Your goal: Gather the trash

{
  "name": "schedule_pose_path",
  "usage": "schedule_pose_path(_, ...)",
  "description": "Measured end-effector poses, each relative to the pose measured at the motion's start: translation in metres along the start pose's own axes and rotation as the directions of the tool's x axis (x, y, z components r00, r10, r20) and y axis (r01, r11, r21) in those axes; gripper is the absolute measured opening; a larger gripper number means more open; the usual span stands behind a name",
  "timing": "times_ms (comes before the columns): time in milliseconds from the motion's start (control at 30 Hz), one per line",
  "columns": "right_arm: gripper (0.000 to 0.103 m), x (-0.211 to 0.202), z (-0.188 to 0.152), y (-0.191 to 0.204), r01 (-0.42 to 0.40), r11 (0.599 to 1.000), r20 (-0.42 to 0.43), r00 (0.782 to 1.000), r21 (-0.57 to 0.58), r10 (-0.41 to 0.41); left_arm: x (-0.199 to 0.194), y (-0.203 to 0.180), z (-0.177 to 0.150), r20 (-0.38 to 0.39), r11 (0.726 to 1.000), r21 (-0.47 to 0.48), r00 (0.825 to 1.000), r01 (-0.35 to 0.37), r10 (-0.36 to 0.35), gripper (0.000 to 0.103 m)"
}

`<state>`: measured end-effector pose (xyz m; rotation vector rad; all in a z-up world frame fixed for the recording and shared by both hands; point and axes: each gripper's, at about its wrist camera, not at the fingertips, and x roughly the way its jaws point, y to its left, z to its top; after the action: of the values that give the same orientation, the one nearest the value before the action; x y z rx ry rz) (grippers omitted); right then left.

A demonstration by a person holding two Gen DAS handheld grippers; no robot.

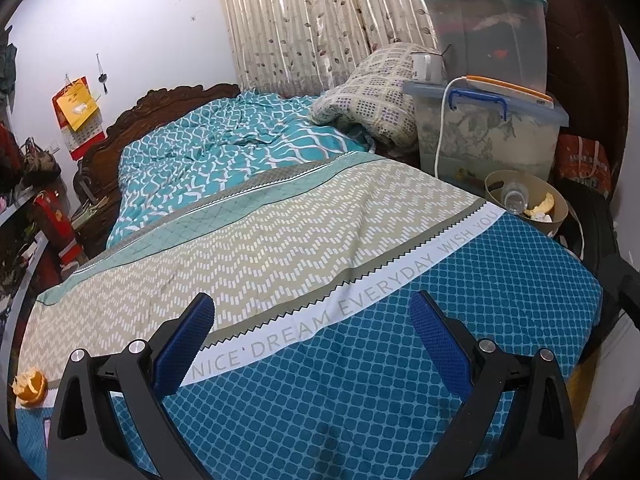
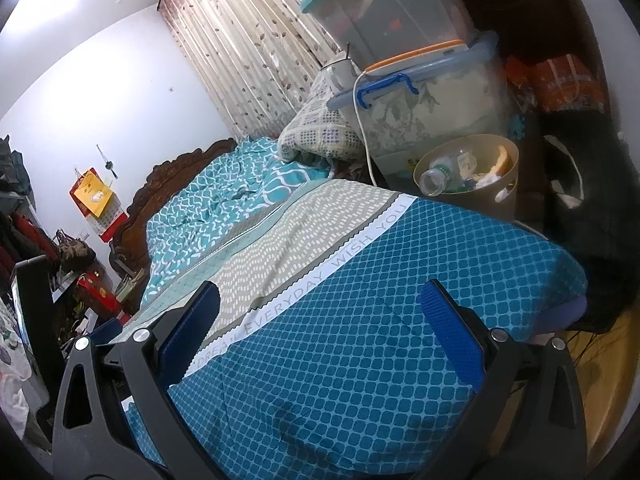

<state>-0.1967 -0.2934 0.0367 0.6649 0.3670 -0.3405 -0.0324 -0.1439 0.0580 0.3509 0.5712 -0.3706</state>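
Both hand-held grippers, left (image 1: pixel 310 336) and right (image 2: pixel 320 328), hover released and empty over the bed (image 1: pixel 360 380). Remaining trash, an orange peel (image 1: pixel 30 386), lies at the bed's left edge; the bin (image 2: pixel 468 172) stands at the far right corner. Approach the peel low and pinch it across its curl.

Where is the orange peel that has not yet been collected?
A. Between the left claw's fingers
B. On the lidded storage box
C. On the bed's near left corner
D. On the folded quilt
C: the orange peel lies on the bedspread at the left wrist view's lower-left edge, outside the open left claw.
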Motion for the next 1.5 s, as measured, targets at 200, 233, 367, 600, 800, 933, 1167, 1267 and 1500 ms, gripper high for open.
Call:
schedule_pose_path(200, 0.1, -0.003, -0.001, -0.005, 0.007, 1.0, 0.001, 1.0, 0.011, -0.007, 0.0, -0.004, -0.001, -0.007, 1.0, 0.013, 1.0, 0.007, -0.007, 0.094)
schedule_pose_path(233, 0.1, -0.003, 0.0, -0.004, 0.006, 1.0, -0.001, 1.0, 0.012, -0.006, 0.001, -0.004, -0.002, -0.009, 1.0, 0.016, 1.0, 0.007, -0.007, 0.094)
schedule_pose_path(367, 0.1, -0.003, -0.001, -0.004, 0.005, 1.0, -0.004, 1.0, 0.012, -0.005, 0.002, -0.004, -0.003, -0.017, 1.0, 0.016, 1.0, 0.018, -0.017, 0.094)
schedule_pose_path(600, 0.1, -0.003, -0.001, -0.004, 0.007, 1.0, 0.0, 1.0, 0.016, -0.007, 0.005, -0.007, -0.004, -0.041, 0.999, 0.022, 0.999, 0.037, -0.036, 0.094)
schedule_pose_path(800, 0.099, -0.003, -0.001, -0.005, 0.008, 1.0, 0.002, 1.0, 0.019, -0.008, 0.008, -0.008, -0.003, -0.058, 0.998, 0.015, 0.997, 0.054, -0.053, 0.094)
schedule_pose_path(933, 0.1, -0.003, 0.0, -0.005, 0.008, 1.0, 0.001, 1.0, 0.021, -0.008, 0.011, -0.01, -0.003, -0.074, 0.998, 0.016, 0.995, 0.064, -0.063, 0.094)
schedule_pose_path(1167, 0.1, -0.002, -0.001, -0.007, 0.01, 1.0, 0.0, 1.0, 0.026, -0.01, 0.017, -0.014, -0.004, -0.092, 0.998, 0.031, 0.994, 0.058, -0.054, 0.094)
schedule_pose_path(1267, 0.099, -0.001, -0.001, -0.008, 0.011, 0.999, -0.003, 1.0, 0.03, -0.011, 0.017, -0.016, -0.005, -0.093, 0.998, 0.037, 0.994, 0.055, -0.051, 0.094)
schedule_pose_path(1500, 0.1, 0.001, -0.002, -0.012, 0.012, 0.999, -0.005, 1.0, 0.039, -0.012, 0.019, -0.02, -0.005, -0.098, 0.998, 0.048, 0.994, 0.05, -0.045, 0.094)
